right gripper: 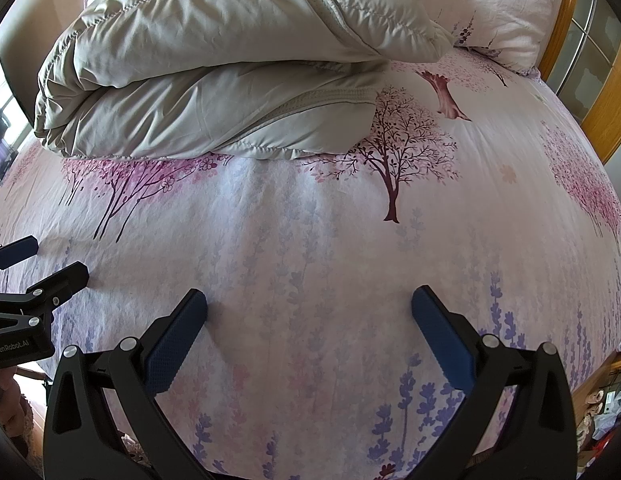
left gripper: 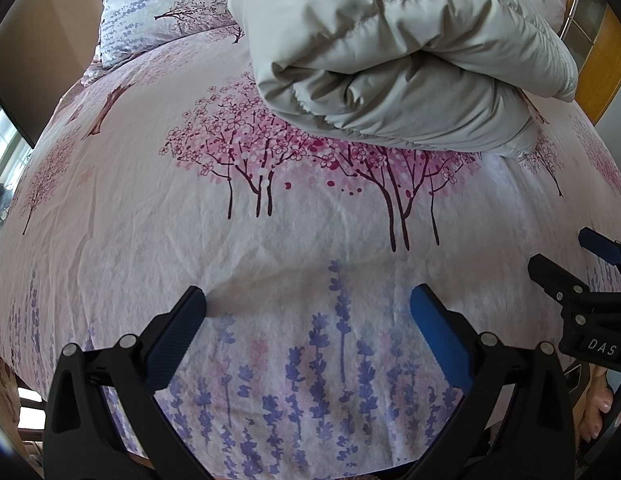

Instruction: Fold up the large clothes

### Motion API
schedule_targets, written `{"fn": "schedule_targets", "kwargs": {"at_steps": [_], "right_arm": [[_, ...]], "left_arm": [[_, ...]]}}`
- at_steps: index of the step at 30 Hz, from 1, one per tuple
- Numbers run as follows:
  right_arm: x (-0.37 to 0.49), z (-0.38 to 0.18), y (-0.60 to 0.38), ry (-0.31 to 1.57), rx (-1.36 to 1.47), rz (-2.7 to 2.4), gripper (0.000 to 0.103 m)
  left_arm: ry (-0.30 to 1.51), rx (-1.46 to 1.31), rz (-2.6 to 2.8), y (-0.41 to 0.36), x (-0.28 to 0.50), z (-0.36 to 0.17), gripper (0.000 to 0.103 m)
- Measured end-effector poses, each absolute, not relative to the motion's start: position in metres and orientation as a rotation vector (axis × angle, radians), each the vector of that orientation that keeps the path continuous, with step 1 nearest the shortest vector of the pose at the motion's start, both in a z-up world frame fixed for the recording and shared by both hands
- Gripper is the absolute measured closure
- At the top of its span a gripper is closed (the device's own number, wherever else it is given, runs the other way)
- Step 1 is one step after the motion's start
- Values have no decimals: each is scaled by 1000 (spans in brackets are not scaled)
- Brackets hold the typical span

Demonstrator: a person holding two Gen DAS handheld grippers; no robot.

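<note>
The left gripper (left gripper: 308, 330), black-framed with blue ribbed pads, has its fingers spread wide with nothing between them. Under and between the fingers lies the pale pink cotton bedsheet printed with pink blossom trees and purple lavender stalks (left gripper: 110, 240). The pad tips sit just above or at the wrinkled fabric; whether they touch it cannot be told.

Well ahead of the left fingers, and off toward the right-hand finger's side, lies the task's thing: a pale grey, quilted, puffy down garment folded into a thick bundle (left gripper: 390, 60). It rests on the sheet, its stitched edges facing the fingers, with the printed trees showing just in front of it. Beyond the left-hand finger, at the far end of the bed, a pillow in the same floral print (left gripper: 150, 8) lies beside the bundle.

The right gripper (right gripper: 309, 330), of the same build, is likewise spread wide and holds nothing. From it, the grey bundle (right gripper: 214, 60) lies well ahead and toward the left-hand finger's side, apart from both pads. Each gripper shows at the edge of the other's view, side by side and near each other. A wooden bed frame (right gripper: 602, 112) curves beyond the right-hand finger.
</note>
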State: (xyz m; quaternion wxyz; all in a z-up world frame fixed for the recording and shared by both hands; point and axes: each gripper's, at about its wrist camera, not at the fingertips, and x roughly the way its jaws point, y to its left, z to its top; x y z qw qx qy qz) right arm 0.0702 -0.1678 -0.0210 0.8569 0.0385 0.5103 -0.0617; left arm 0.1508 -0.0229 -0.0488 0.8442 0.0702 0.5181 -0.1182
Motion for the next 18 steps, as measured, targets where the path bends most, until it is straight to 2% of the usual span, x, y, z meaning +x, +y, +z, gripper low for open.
{"fn": "schedule_targets", "kwargs": {"at_steps": [18], "right_arm": [[71, -21, -168, 1072, 81, -130, 1]], "left_arm": [[1093, 153, -256, -22, 152, -50, 2]]}}
